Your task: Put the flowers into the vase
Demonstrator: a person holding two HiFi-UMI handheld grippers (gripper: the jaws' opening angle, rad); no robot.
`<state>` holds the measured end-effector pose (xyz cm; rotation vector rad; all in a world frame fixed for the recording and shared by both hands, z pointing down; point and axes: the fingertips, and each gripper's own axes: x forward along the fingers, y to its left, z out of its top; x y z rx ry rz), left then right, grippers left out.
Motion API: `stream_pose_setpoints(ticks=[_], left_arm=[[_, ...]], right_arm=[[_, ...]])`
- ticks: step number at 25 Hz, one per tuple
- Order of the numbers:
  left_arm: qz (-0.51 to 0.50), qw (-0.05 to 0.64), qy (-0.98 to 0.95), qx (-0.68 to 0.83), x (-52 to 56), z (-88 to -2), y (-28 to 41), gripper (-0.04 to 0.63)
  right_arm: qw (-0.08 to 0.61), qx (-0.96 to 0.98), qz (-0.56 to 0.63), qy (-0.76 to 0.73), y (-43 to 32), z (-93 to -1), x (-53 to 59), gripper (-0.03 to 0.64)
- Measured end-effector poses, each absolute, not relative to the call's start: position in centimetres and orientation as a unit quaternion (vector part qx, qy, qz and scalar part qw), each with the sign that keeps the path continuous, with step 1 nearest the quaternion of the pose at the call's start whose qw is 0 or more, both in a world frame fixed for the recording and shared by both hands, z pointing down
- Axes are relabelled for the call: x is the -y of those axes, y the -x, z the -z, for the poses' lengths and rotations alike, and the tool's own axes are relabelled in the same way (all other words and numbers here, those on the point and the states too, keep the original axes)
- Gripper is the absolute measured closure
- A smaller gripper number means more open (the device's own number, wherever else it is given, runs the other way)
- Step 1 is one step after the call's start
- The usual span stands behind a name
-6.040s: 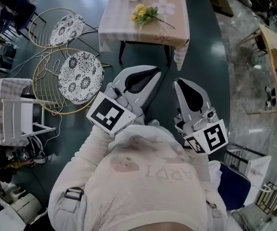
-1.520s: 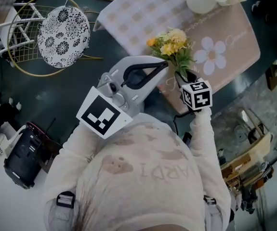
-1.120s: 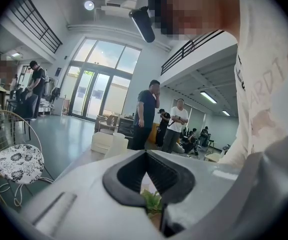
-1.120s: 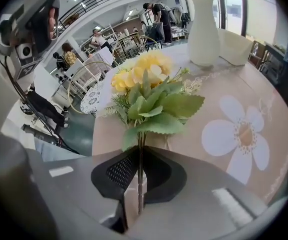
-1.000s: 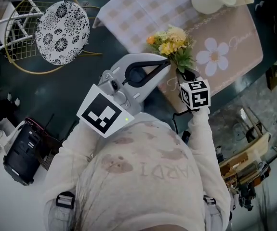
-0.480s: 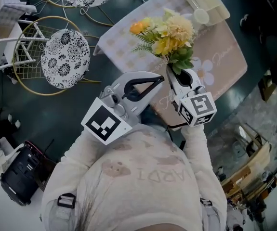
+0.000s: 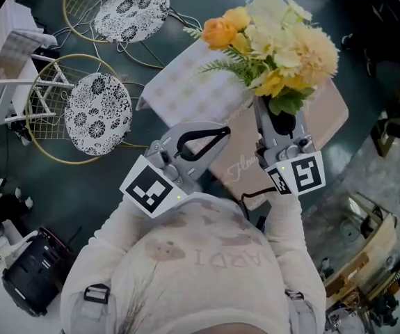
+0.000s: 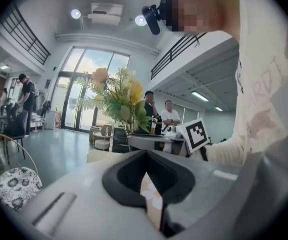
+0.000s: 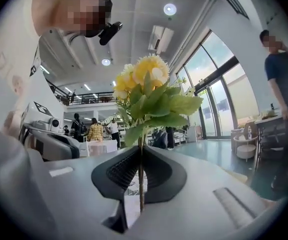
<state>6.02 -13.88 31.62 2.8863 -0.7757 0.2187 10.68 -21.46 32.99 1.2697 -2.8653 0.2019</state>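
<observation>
A bunch of yellow, cream and orange flowers [image 7: 277, 39] with green leaves stands upright in the air above the table, close to the head camera. My right gripper [image 7: 270, 107] is shut on its thin stem [image 9: 141, 181], and the blooms [image 9: 149, 91] rise above the jaws in the right gripper view. My left gripper [image 7: 222, 131] is shut with nothing in it, just left of the right one and over the table's near edge. The left gripper view shows the flowers [image 8: 116, 101] and the right gripper's marker cube [image 8: 196, 134]. No vase is in view; the bouquet covers the far part of the table.
The table carries a pink checked cloth [image 7: 186, 92]. Two wire chairs with round patterned cushions [image 7: 99, 113] [image 7: 131, 2] stand to its left, beside a white rack [image 7: 15, 89]. A black bag [image 7: 36, 277] lies at lower left. Several people stand in the background [image 8: 170, 116].
My right gripper has lifted the flowers off the table and up towards the head camera. The left gripper stays shut beside it, and the vase has gone out of sight behind the blooms.
</observation>
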Motion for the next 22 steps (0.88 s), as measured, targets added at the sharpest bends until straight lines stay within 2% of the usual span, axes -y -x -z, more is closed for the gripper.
stream_pose_setpoints(ticks=[11,22], left_arm=[[-0.101,0.063,-0.968,0.221,16.4,-32.7,-6.3,0.594],[-0.119,0.092,-0.961,0.23,19.5,-35.3,-4.1,0.595]], right_arm=[[-0.055,0.864,0.02,-0.5,-16.3,-28.3,31.7,0.569],[-0.018,0.838,-0.001,-0.545,-16.9,-34.7,35.5,0.568]])
